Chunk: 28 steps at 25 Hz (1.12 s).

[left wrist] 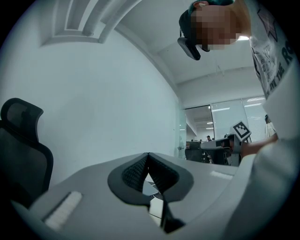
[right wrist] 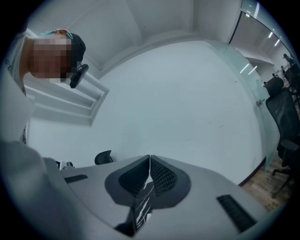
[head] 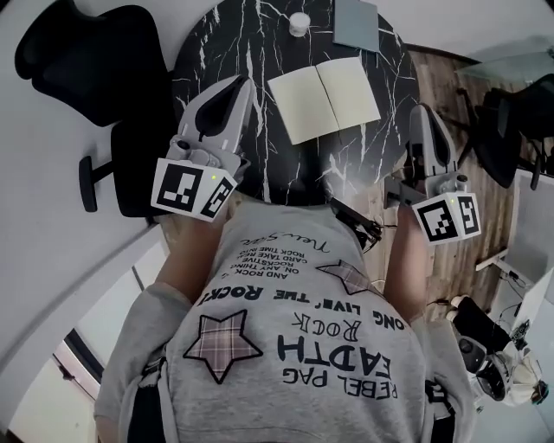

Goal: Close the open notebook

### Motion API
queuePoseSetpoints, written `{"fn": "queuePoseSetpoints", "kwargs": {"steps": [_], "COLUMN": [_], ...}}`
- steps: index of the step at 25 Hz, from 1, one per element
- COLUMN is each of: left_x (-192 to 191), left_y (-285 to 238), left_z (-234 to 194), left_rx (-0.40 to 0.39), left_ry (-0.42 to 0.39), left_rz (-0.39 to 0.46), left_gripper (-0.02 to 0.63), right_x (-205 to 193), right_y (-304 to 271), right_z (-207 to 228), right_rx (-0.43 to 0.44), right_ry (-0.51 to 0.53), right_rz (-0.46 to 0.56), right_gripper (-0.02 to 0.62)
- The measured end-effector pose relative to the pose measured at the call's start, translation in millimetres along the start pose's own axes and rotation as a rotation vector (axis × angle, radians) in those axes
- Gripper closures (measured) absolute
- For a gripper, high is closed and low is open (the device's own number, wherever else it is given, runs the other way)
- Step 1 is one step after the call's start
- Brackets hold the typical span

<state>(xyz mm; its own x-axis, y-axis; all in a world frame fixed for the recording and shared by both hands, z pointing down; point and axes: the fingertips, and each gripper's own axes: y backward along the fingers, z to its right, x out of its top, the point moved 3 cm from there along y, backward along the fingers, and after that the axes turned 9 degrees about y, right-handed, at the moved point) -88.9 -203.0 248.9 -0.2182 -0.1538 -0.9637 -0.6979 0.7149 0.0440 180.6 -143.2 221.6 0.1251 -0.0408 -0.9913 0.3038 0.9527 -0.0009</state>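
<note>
Head view: notebook (head: 325,98) open — left gripper (head: 248,82), right gripper (head: 421,112) (both closed).

A round black marble-patterned table (head: 216,60) is seen. At its far edge a small white round object (head: 299,23) is set, with a grey-blue book (head: 357,23) just beside it. A black office chair (head: 95,52) is placed left of the table, and wooden flooring (head: 437,86) is shown to its right.
</note>
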Motion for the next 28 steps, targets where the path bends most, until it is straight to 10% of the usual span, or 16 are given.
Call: {"fn": "queuePoseSetpoints", "kwargs": {"steps": [28], "left_x": [-43.1], "left_y": [-1.7], "left_z": [30.3], "left_rx": [0.061], "left_ry": [-0.009], "left_rz": [-0.027], "left_gripper": [0.597], "right_x": [-119.1], "right_y": [7.4], "right_z": [83.0], "right_rx": [0.106], "right_ry": [-0.167], "right_rz": [-0.297], "right_gripper": [0.580]}}
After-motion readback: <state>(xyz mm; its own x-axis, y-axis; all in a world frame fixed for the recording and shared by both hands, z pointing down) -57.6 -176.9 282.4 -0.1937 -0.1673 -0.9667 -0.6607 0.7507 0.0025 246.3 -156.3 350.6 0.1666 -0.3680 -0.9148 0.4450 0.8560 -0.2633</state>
